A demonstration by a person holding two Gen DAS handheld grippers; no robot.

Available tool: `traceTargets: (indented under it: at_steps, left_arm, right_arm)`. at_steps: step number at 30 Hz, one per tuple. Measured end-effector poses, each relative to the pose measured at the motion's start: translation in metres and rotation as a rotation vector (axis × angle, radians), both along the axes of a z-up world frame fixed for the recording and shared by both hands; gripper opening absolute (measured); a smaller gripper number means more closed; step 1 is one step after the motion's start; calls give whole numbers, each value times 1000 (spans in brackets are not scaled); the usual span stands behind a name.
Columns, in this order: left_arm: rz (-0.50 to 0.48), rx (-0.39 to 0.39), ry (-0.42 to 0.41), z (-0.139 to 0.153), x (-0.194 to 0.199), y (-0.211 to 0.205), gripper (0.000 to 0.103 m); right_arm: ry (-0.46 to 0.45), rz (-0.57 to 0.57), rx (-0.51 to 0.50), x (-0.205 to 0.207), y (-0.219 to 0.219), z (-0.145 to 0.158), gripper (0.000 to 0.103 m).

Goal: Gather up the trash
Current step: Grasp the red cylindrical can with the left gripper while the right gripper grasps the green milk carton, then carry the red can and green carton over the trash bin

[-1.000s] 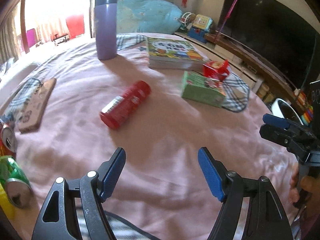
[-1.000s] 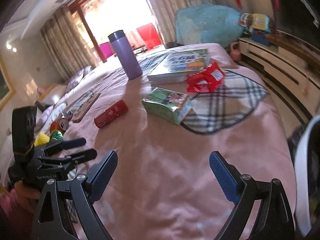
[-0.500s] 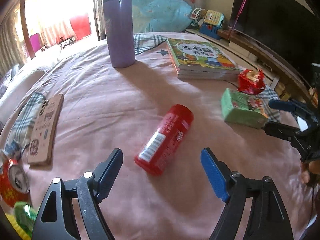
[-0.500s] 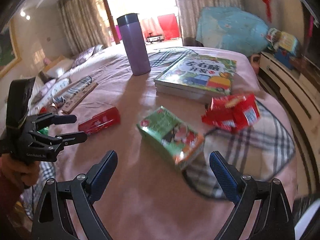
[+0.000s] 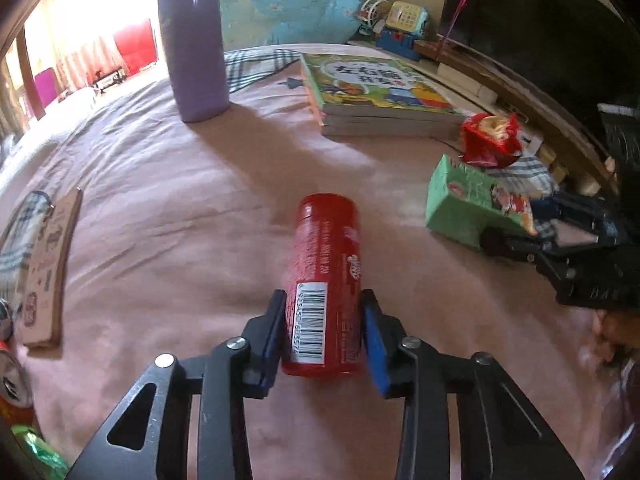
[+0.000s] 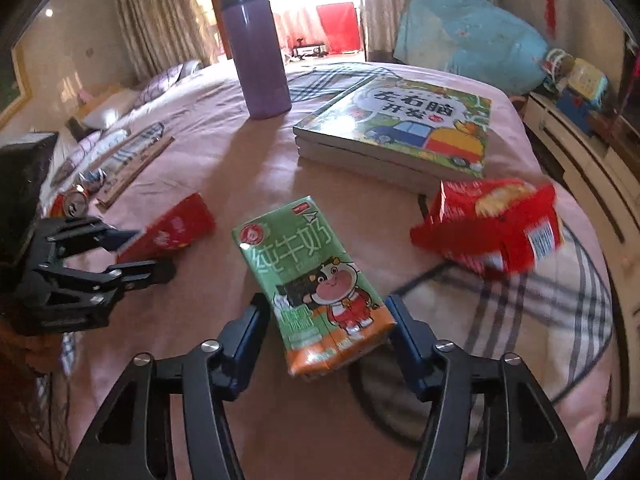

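A red cylindrical canister (image 5: 324, 240) lies on the pink bedspread (image 5: 160, 200). My left gripper (image 5: 323, 300) is closing on its near end, both blue pads against its sides. A green milk carton (image 6: 304, 256) lies flat between the pads of my right gripper (image 6: 328, 304), whose jaws are closing and touch its near end. In the right wrist view the left gripper (image 6: 132, 252) sits at the left, around the canister (image 6: 176, 228). The left wrist view shows the right gripper (image 5: 520, 224) at the carton (image 5: 472, 204). A crumpled red snack bag (image 6: 492, 224) lies just right of the carton.
A tall purple flask (image 5: 192, 40) stands at the back. A stack of picture books (image 6: 400, 128) lies behind the carton. A wooden board (image 5: 48, 264) and crushed cans (image 6: 76, 200) are at the left. A plaid cloth (image 6: 540, 300) covers the bed's right side.
Both grippers moved forward and down over the bed. The left jaws narrowed onto the red canister; the right jaws narrowed around the milk carton.
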State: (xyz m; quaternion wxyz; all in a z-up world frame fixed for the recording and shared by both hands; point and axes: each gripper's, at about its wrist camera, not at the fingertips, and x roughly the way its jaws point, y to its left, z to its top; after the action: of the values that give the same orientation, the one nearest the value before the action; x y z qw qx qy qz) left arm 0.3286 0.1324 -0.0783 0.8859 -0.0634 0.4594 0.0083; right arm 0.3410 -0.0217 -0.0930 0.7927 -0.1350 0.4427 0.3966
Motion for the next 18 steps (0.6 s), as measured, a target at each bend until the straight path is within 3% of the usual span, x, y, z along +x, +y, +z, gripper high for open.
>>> traceTargets:
  at_steps: [6, 12, 18]
  left_arm:
    - [-16, -104, -30, 7, -20, -16, 33]
    - [-86, -140, -61, 16, -42, -56, 33]
    - [-180, -140, -81, 26, -57, -100, 33]
  right_arm:
    - [27, -104, 66, -26, -43, 10, 55]
    - [66, -234, 152, -50, -92, 22, 54]
    - [43, -344, 208, -80, -141, 30, 54]
